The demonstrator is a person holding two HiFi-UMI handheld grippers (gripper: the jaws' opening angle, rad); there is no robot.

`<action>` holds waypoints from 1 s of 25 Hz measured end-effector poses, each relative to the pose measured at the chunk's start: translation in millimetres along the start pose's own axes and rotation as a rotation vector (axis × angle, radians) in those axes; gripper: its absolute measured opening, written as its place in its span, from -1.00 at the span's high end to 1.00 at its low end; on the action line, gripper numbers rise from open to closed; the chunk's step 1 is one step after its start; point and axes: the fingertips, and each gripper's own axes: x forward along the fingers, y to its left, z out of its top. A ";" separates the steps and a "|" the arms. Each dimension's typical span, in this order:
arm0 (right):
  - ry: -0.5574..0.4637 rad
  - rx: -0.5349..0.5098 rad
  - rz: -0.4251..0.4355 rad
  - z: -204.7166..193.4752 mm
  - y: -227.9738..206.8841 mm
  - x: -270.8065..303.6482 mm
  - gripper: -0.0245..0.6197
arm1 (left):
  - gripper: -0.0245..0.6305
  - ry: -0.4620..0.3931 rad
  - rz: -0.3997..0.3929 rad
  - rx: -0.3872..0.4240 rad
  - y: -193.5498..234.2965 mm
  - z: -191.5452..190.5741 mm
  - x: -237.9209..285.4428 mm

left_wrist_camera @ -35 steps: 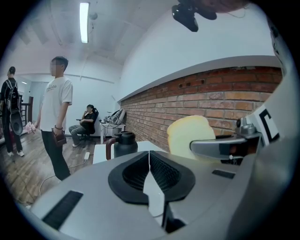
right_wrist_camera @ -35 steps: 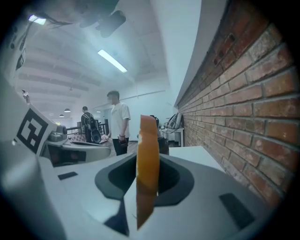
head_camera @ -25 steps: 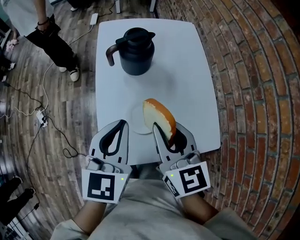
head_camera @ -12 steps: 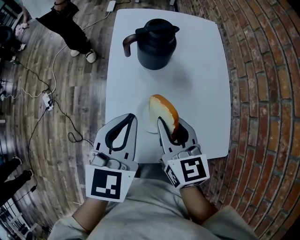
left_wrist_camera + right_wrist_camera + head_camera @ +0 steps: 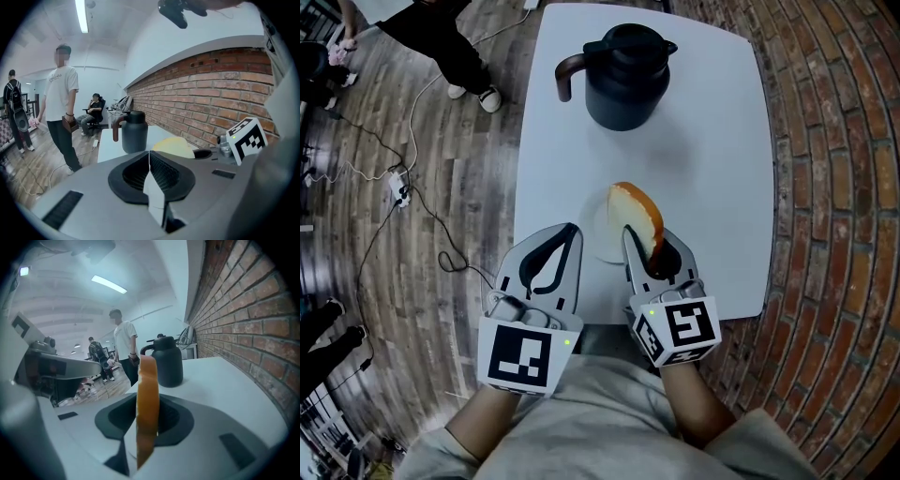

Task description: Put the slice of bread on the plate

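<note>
Your right gripper (image 5: 645, 246) is clamped on the slice of bread (image 5: 637, 214), holding it on edge over the white plate (image 5: 601, 247), which sits near the front of the white table (image 5: 712, 141). Your left gripper (image 5: 571, 232) is just beside it, jaws pressed together with nothing between them. The dark carafe (image 5: 623, 75) stands well behind.

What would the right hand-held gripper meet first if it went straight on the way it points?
Probably the plate or the table just beyond it, since the right hand-held gripper, shut on the bread slice, tilts downward; the dark jug stands farther along.
</note>
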 end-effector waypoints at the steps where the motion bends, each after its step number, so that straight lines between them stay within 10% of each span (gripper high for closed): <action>1: 0.005 0.003 0.001 -2.5 -0.2 1.3 0.62 | 0.88 0.008 -0.002 -0.007 -0.1 -2.8 1.9; 10: 0.044 0.026 0.044 -17.1 9.0 13.7 0.62 | 0.88 0.035 -0.024 -0.022 -1.0 -11.5 15.8; 25: 0.128 0.371 0.149 -45.1 6.5 37.3 0.61 | 0.88 0.034 -0.030 -0.036 -0.3 -11.8 20.9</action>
